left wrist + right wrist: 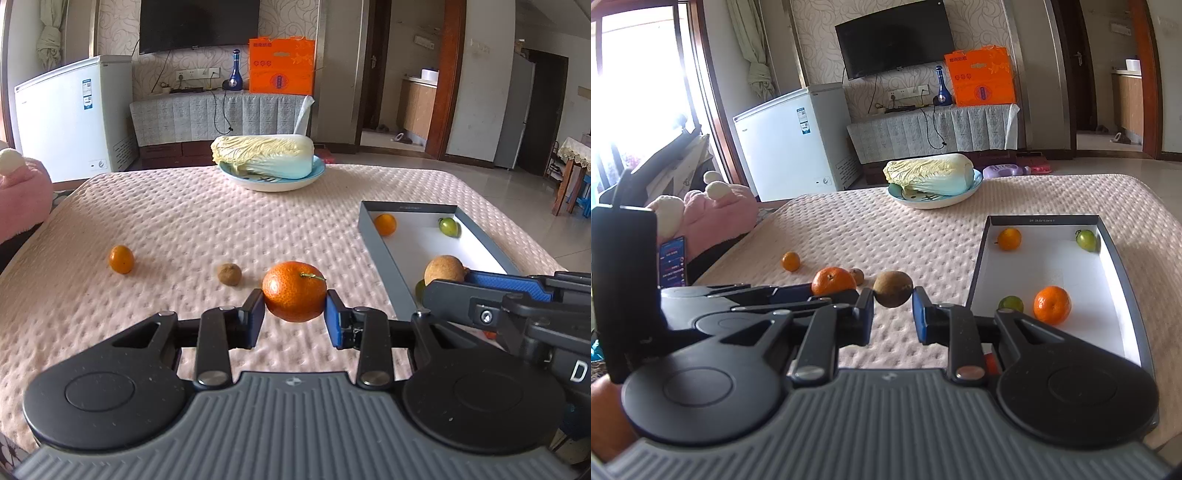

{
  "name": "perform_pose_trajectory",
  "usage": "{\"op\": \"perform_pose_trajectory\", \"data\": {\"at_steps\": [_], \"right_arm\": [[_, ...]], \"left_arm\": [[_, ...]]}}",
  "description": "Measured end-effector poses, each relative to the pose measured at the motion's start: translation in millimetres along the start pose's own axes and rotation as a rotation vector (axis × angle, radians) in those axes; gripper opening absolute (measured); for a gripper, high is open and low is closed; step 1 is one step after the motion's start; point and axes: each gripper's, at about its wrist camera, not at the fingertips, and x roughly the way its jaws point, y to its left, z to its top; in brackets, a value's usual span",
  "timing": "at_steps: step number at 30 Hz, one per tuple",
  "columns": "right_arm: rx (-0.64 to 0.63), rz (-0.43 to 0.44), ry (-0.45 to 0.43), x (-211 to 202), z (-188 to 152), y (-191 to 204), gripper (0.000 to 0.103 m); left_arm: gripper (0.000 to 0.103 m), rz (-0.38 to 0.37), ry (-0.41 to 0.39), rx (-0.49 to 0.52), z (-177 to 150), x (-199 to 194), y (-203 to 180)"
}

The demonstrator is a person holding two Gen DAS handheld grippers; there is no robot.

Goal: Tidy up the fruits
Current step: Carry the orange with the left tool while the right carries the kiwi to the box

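My left gripper (295, 308) is shut on an orange mandarin (294, 291) with a green stem, held just above the pink quilted table. My right gripper (893, 306) is shut on a brown kiwi (892, 288); it shows in the left wrist view (444, 270) beside the tray. The grey tray (982, 254) with a white floor holds a small orange (1009, 238), a green tomato (1086, 239), a mandarin (1052, 304) and a green fruit (1011, 303). On the table lie a small orange (121, 259) and a small brown fruit (229, 274).
A blue plate (317, 171) with a napa cabbage (263, 153) stands at the table's far middle. A pink plush toy (716, 210) lies off the left edge. A white freezer (74, 110) and a TV stand are behind.
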Motion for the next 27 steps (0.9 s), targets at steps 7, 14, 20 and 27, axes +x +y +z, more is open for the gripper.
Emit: {"op": "perform_pose_trajectory", "data": {"at_steps": [7,14,20,27], "right_arm": [[0.018,-0.028,-0.008,-8,-1,-12,0.025],[0.033,-0.054,-0.017,-17,0,-26,0.025],[0.045,-0.076,-0.024,-25,-1,-38,0.025],[0.066,-0.103,-0.036,-34,-2,-54,0.025]], "left_arm": [[0.040,-0.029,-0.011,-0.003,3,0,-9],[0.040,-0.070,-0.019,0.019,3,2,-26],[0.040,-0.098,-0.025,0.041,3,3,-41],[0.040,-0.130,-0.025,0.057,2,7,-57]]}}
